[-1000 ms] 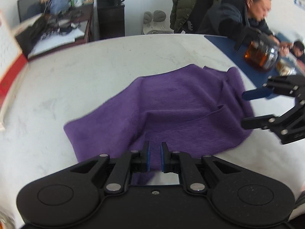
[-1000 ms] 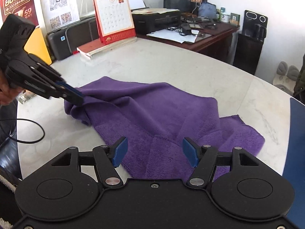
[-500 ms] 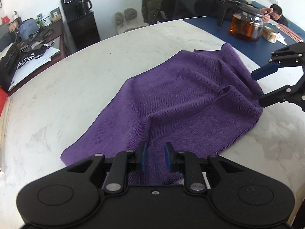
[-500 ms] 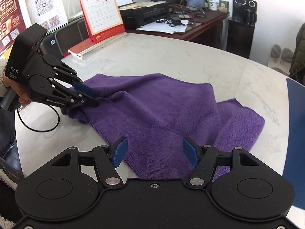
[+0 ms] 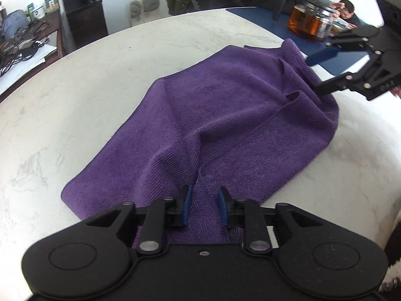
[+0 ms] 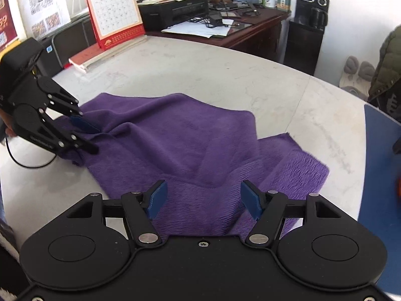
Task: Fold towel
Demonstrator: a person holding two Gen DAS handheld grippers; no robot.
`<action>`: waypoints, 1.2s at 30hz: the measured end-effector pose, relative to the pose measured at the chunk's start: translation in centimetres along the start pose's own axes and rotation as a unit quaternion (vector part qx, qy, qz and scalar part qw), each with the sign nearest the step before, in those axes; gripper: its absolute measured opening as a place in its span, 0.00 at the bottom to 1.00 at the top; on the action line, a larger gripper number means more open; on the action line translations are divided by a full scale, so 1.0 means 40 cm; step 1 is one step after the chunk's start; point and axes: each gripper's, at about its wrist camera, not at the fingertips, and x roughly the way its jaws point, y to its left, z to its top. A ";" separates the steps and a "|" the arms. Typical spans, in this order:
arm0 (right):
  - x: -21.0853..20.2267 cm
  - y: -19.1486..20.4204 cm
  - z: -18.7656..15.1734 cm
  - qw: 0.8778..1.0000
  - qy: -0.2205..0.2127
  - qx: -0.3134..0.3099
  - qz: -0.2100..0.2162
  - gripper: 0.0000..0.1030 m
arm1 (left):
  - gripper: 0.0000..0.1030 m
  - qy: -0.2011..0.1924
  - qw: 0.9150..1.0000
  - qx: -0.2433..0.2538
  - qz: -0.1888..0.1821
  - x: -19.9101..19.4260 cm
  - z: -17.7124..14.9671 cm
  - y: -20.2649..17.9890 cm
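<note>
**Two sets of fingers, one limp towel**

Parted on both sides. On the left gripper (image 5: 203, 205), only a narrow gap between the blue fingers (image 5: 186, 207), with a ridge of cloth running into that gap but, by the look of it, not pinched. On the right gripper (image 6: 203, 198), spread wide just above the near hem, clasping nothing.

Outward from there: purple towel (image 5: 225, 115) lying rumpled across the pale marbled bench (image 5: 75, 100). Partly doubled, one layer slumped over another, with long creases and a small loop of hem beside the right fingers. Neither flat nor squared.

Likely light, soft and wholly limp. Probably sags and drags wherever unsupported. Looped pile, so probably grippy against the pads rather than slippery. Nothing fragile about it.

Best taken at a corner or along the hem, for the firmer bite of a stitched edge, and through only as many layers as intended. Better avoided: mid-panel grabs, likely to bunch the cloth and haul the lower layer along. Worth setting both holds on one edge, to keep it taut and level.

Farther out, a glass teapot (image 5: 310, 22) of amber liquid near the towel's far corner. Worth keeping any swinging hem clear of it.
</note>
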 end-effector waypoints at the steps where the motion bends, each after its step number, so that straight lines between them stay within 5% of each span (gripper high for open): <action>1: 0.003 0.003 0.006 0.999 0.003 -0.033 0.010 0.60 | 0.19 0.001 1.000 0.008 -0.007 -0.005 -0.002 -0.001; 6: 0.031 0.031 0.042 0.972 0.036 -0.209 0.106 0.59 | 0.19 0.002 0.999 0.028 -0.028 -0.009 -0.005 -0.004; 12: 0.135 0.065 0.073 0.929 0.100 -0.322 0.150 0.58 | 0.19 -0.003 0.999 0.015 -0.031 0.005 0.000 -0.004; 15: 0.166 0.065 0.073 0.923 0.117 -0.328 0.165 0.53 | 0.16 -0.005 0.999 0.009 -0.032 0.011 0.003 -0.003; 21: 0.126 0.066 0.071 0.920 0.127 -0.337 0.153 0.17 | 0.16 -0.011 1.000 0.006 -0.026 0.016 -0.025 0.005; 36: 0.027 0.154 -0.054 0.913 0.142 -0.370 0.091 0.17 | 0.16 -0.019 0.998 0.046 -0.027 0.003 -0.035 -0.007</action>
